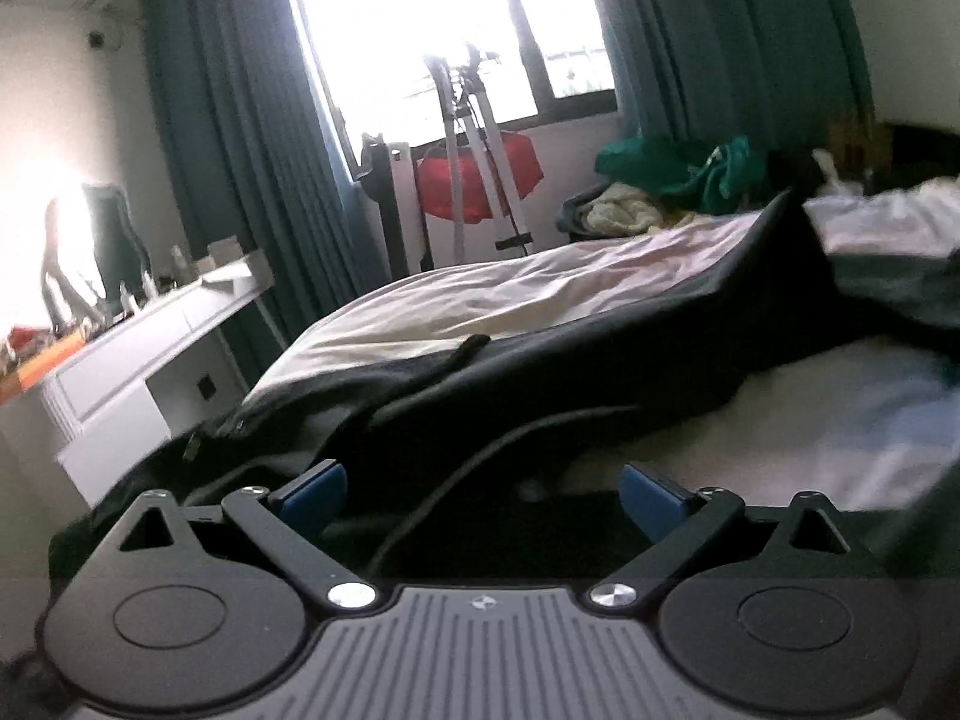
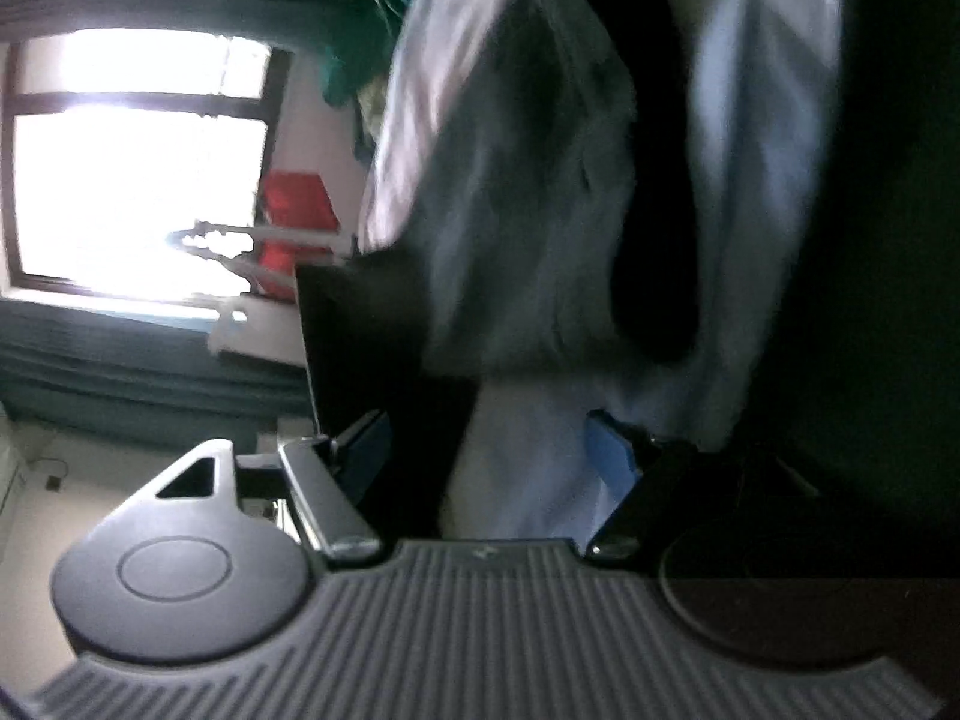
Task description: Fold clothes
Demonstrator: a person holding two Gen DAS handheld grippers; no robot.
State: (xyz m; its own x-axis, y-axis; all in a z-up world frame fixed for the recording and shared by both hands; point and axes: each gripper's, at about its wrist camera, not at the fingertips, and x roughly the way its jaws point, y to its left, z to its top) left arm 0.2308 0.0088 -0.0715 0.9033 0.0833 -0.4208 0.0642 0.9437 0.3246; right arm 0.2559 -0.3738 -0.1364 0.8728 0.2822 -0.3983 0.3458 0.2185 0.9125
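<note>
A dark garment lies stretched across the white bed sheet, with a zipper end near the bed's left edge. My left gripper is open just above the garment's near part, blue pads apart, nothing between them. In the right wrist view the camera is rolled sideways and blurred. My right gripper is open over pale sheet, next to a grey-blue cloth and a dark fold.
A white desk with small items stands left of the bed. Teal curtains frame a bright window. A tripod, a red object and a pile of green and cream clothes stand behind the bed.
</note>
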